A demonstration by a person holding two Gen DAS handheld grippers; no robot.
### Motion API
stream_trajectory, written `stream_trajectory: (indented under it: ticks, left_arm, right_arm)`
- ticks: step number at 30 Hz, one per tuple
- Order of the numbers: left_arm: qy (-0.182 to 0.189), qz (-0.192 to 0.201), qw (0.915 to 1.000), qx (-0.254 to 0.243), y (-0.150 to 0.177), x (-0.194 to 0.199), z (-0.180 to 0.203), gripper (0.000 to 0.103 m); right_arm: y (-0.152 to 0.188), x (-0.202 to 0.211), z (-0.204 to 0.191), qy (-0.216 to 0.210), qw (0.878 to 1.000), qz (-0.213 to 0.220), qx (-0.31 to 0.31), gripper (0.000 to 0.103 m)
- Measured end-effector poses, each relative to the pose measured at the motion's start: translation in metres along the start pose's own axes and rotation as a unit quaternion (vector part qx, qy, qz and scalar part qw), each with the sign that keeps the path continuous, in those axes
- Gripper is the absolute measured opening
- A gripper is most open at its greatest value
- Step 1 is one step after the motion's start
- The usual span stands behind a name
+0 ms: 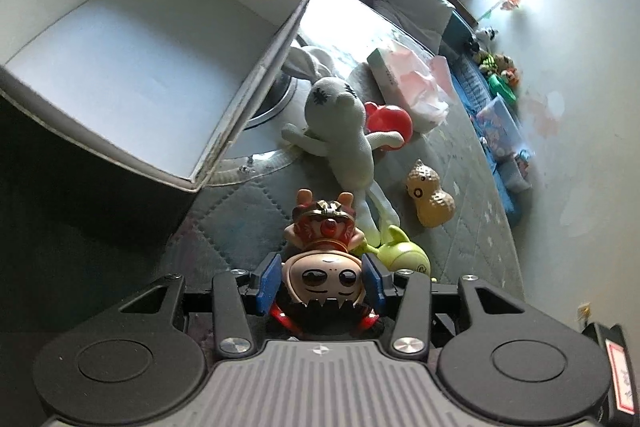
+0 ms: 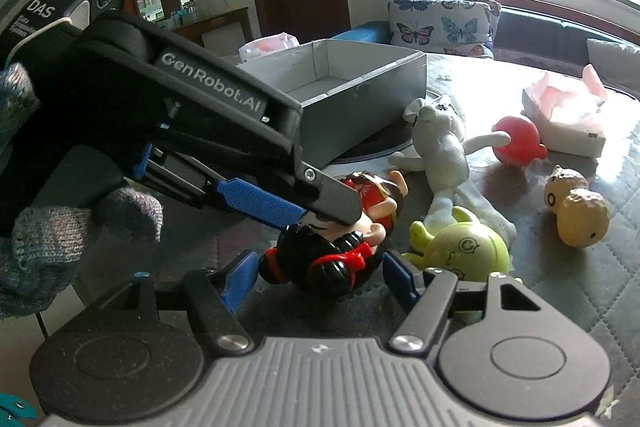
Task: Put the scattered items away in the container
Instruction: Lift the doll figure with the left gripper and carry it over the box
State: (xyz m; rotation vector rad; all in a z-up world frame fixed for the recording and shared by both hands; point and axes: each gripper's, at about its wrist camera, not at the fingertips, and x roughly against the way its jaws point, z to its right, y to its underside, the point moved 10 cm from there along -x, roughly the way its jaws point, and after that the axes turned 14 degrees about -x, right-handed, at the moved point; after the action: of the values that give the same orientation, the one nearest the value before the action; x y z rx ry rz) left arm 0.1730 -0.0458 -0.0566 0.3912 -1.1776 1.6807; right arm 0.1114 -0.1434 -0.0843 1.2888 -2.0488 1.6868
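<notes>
Quilted cloth covers the bench [image 2: 580,291], and the grey box [image 1: 256,75] on it is empty, so nothing is tidied yet. 5 toys remain outside. The left gripper [image 1: 320,281] has its jaws clamped on the figurine [image 1: 324,275]; the right gripper [image 2: 320,281] sits with jaws apart around the doll's dark hair. Readable writing: "GenRobot.AI" and "DAS".
</notes>
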Motion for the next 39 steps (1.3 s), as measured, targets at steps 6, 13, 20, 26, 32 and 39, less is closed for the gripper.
stream_trajectory:
  ticks: [6, 13, 20, 26, 32, 39]
  left_arm:
    - [0.003, 0.006, 1.0, 0.006, 0.003, 0.002, -0.002, 0.048]
    - [0.01, 0.007, 0.9997, 0.019, 0.002, 0.001, -0.006, 0.049]
    - [-0.009, 0.003, 0.999, -0.043, 0.004, 0.005, 0.009, 0.049]
    - [-0.003, -0.004, 0.9994, -0.035, 0.003, 0.0, 0.005, 0.052]
    - [-0.003, -0.003, 0.9996, -0.029, 0.004, 0.003, 0.005, 0.053]
    - [-0.011, 0.001, 0.999, -0.044, 0.007, 0.007, 0.011, 0.053]
  right_arm:
    - [-0.002, -0.001, 0.004, -0.013, 0.999, -0.009, -0.031, 0.066]
    - [-0.002, -0.002, 0.005, -0.013, 0.999, -0.009, -0.035, 0.066]
    - [-0.001, -0.001, 0.003, -0.009, 0.999, -0.01, -0.03, 0.066]
    - [-0.003, -0.002, 0.004, -0.011, 0.999, -0.01, -0.035, 0.066]
    - [-0.005, -0.003, 0.002, -0.008, 0.999, -0.008, -0.033, 0.062]
    - [-0.004, 0.003, 0.002, -0.003, 0.999, -0.009, -0.034, 0.059]
